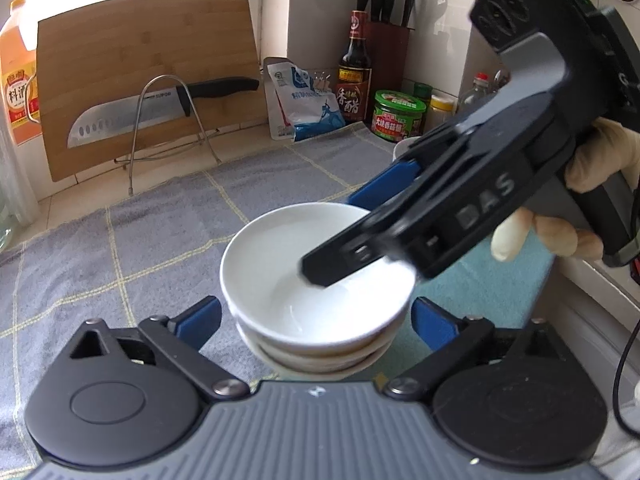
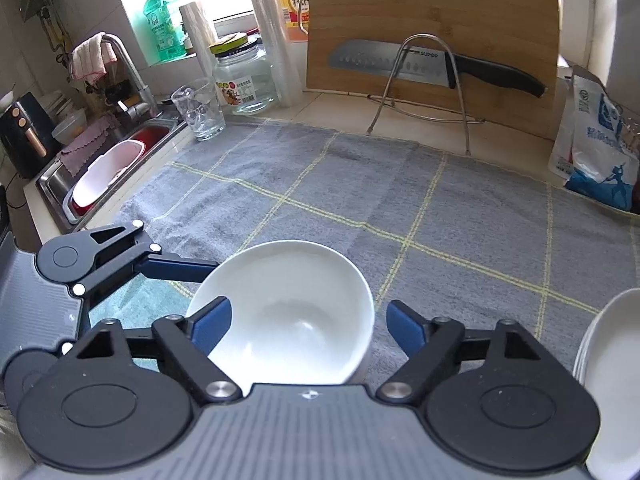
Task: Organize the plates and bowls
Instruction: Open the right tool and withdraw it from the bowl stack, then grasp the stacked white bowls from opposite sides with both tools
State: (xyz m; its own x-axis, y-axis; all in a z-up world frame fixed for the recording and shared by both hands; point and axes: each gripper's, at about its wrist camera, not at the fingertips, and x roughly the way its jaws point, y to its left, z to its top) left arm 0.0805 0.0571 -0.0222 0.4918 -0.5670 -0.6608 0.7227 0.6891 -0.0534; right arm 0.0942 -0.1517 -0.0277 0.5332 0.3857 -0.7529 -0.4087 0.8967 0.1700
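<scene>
A stack of white bowls sits on a teal cloth at the near edge of the grey checked towel. My left gripper is open, one blue finger on each side of the stack, pads clear of it. My right gripper comes in from the right in a gloved hand. It is open too, one finger over the top bowl's hollow and the other outside its rim. From the right wrist, the top bowl lies between the right gripper's spread fingers. A stack of white plates stands at the right edge.
A bamboo cutting board leans at the back with a knife on a wire rack. A glass, a jar and the sink lie left. A salt bag, sauce bottle and knife block stand back right.
</scene>
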